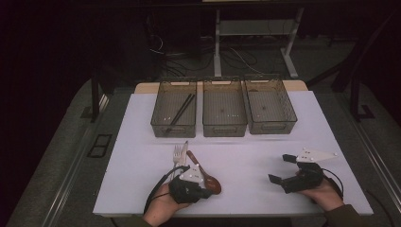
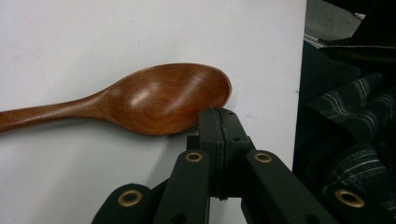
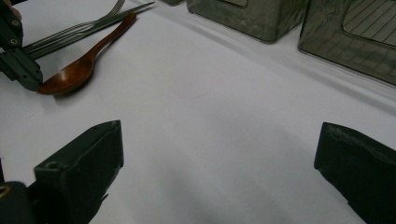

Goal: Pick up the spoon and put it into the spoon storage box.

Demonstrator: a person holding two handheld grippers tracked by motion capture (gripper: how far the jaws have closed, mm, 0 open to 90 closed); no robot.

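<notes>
A brown wooden spoon (image 1: 208, 176) lies on the white tabletop (image 1: 246, 151), bowl toward the person. My left gripper (image 1: 207, 191) rests low at the front left, shut with nothing between its jaws. In the left gripper view its closed tip (image 2: 219, 119) touches the rim of the spoon's bowl (image 2: 163, 98). My right gripper (image 1: 280, 168) sits at the front right, open and holding nothing. In the right gripper view its two jaws stand far apart around bare table (image 3: 219, 154), with the spoon (image 3: 74, 74) and the left gripper (image 3: 28, 77) off to the upper left.
A metal fork (image 1: 178, 152) and another thin metal utensil lie just left of the spoon's handle. Three clear bins stand in a row at the back: the left bin (image 1: 173, 128) holds black chopsticks (image 1: 182, 109), then the middle bin (image 1: 224, 128) and the right bin (image 1: 272, 126).
</notes>
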